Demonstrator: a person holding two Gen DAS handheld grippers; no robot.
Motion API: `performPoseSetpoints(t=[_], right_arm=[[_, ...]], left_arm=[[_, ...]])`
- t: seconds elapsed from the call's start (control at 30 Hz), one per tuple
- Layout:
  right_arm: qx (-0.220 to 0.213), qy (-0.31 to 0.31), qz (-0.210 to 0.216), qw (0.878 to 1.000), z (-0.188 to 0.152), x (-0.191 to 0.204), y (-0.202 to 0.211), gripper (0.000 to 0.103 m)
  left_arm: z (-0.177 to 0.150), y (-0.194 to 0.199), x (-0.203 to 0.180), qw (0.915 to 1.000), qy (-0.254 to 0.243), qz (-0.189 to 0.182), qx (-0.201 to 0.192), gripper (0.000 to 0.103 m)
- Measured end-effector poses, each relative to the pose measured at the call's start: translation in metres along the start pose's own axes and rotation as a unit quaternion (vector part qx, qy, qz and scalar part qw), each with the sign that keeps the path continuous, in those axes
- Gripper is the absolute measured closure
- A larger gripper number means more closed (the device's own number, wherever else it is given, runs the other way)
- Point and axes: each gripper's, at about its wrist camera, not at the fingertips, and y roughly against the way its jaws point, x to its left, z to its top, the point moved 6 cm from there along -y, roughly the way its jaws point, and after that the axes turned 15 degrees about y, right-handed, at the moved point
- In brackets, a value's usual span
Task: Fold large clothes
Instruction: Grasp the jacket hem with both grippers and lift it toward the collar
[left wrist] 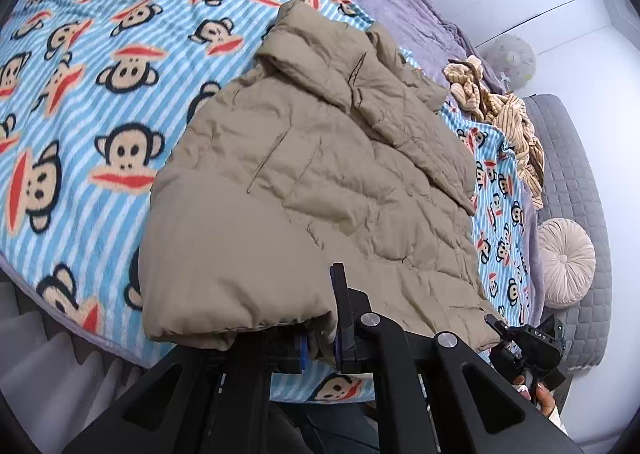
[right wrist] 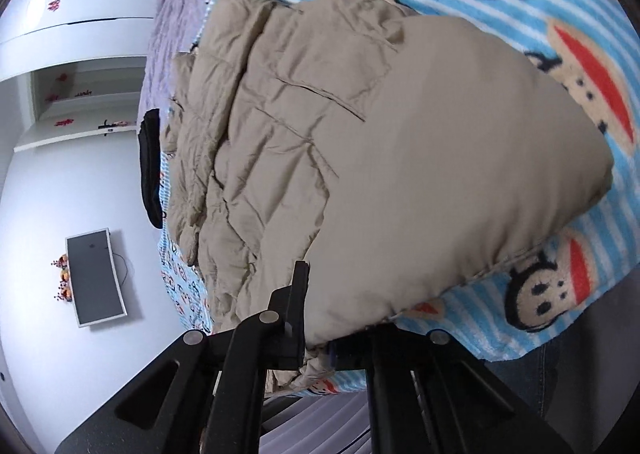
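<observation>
**2 grippers clamped on the hem, fold barely started**

Both jaws are pinched onto the near edge of the tan puffer jacket: the left gripper on one bottom corner, the right gripper on the other. The jacket lies spread on the bed's monkey-print blanket, collar at the far end, 1 sleeve already lying across the body. I'd say it's early on: the lengthwise fold toward the collar isn't done, then tidying.
</observation>
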Motion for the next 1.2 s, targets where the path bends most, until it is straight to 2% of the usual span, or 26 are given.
performPoseSetpoints(t=[0.27,0.6,0.77,0.93,1.03,1.2], right_arm=[[-0.034,0.107,-0.016,0.994,0.048,0.065,0.026,0.095],[-0.034,0.185,-0.008,0.982,0.130,0.135,0.022,0.095],[-0.026,0.242,-0.004,0.970,0.180,0.176,0.006,0.095],[-0.017,0.296,-0.019,0.955,0.219,0.206,-0.017,0.095],[-0.020,0.317,-0.030,0.948,0.240,0.221,-0.033,0.095],[-0.025,0.322,-0.045,0.946,0.266,0.231,-0.062,0.096]], left_arm=[[0.050,0.023,-0.060,0.9970,-0.035,-0.017,-0.067,0.093],[0.110,0.031,-0.121,0.9898,-0.031,0.005,-0.139,0.093],[0.145,0.024,-0.140,0.9834,-0.017,0.023,-0.179,0.093],[0.184,0.001,-0.149,0.9808,-0.020,0.042,-0.189,0.093],[0.208,-0.017,-0.152,0.9819,-0.020,0.051,-0.181,0.093],[0.246,-0.053,-0.155,0.9820,-0.043,0.075,-0.168,0.093]])
